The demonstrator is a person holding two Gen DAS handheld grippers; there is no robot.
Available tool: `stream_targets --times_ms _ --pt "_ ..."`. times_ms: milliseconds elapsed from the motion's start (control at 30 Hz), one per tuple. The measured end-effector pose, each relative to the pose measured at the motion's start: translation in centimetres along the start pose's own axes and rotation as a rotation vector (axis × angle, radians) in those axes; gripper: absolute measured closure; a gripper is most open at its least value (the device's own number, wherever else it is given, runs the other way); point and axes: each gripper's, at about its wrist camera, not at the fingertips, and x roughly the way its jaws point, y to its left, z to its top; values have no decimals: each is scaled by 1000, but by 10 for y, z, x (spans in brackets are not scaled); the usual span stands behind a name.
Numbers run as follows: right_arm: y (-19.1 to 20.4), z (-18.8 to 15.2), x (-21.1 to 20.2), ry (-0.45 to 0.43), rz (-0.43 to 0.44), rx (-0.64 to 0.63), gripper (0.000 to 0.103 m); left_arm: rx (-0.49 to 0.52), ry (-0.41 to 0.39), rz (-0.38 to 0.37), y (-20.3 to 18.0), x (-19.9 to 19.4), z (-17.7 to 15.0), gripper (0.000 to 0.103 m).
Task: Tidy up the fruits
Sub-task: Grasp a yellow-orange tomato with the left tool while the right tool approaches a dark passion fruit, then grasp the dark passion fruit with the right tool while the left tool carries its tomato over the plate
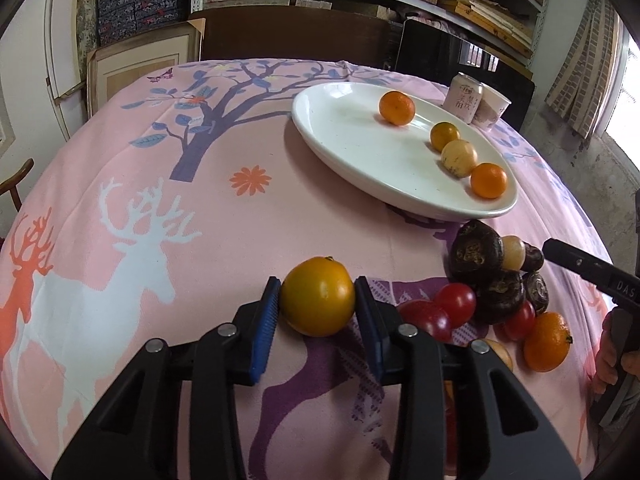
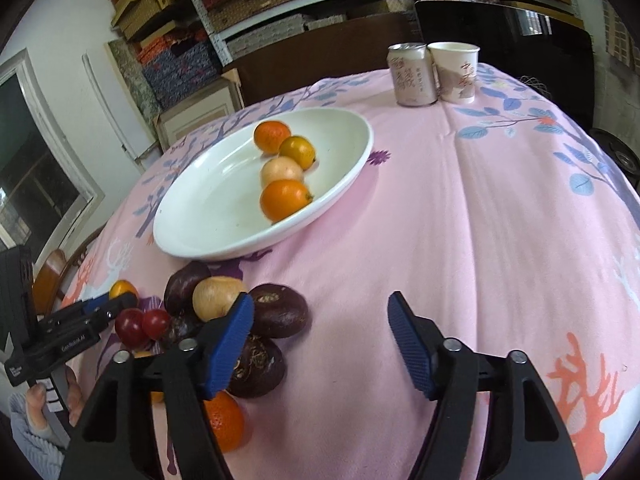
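The left wrist view is showing the left gripper (image 1: pixel 317 296) pinching a yellow-orange fruit (image 1: pixel 317 297) on the pink worktop (image 1: pixel 248 232), both blue pads touching its sides; the right wrist view is showing only a sliver of that fruit (image 2: pixel 123 289) at far left. The right gripper (image 2: pixel 320 340) is angling down with jaws spread around nothing, its left finger (image 2: pixel 230 346) just beside the dark fruit pile (image 2: pixel 276 316). Four fruits are sitting in the white plate (image 2: pixel 200 216) farther back.
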Motion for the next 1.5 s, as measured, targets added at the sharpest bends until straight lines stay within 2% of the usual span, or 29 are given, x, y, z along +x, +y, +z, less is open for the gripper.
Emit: stream_targets --times_ms 133,233,300,400,467,600,933,1000,1100,1200,1333,1500 --pt "6 0 3 0 -7 -30 35 12 0 12 -1 0 0 66" --pt "11 -2 14 57 25 -42 35 16 4 12 -2 1 -1 66" --pt "18 -3 17 49 6 -75 35 15 7 10 -2 2 -1 66" --pt "15 -3 16 48 24 -59 43 13 8 6 -2 3 -1 65" --pt "14 -2 13 45 66 -54 62 13 7 5 -3 3 -1 65" --pt "24 -5 10 27 34 -105 62 12 4 1 -3 3 -1 66" --pt "16 -2 -3 -33 10 -72 62 -2 -41 18 3 -7 1 66" --pt "14 0 -13 -70 17 -62 62 1 -59 14 1 -13 3 66" --pt "8 6 -34 -149 33 -35 62 5 -102 15 -4 -24 13 66" --pt "6 20 -44 -196 38 -15 62 12 -109 -13 -13 -27 32 66" --pt "9 56 -39 -199 32 -21 62 62 -117 -2 -36 -16 64 66" --pt "16 91 -14 -190 16 -40 62 65 -104 -2 -53 14 93 66"
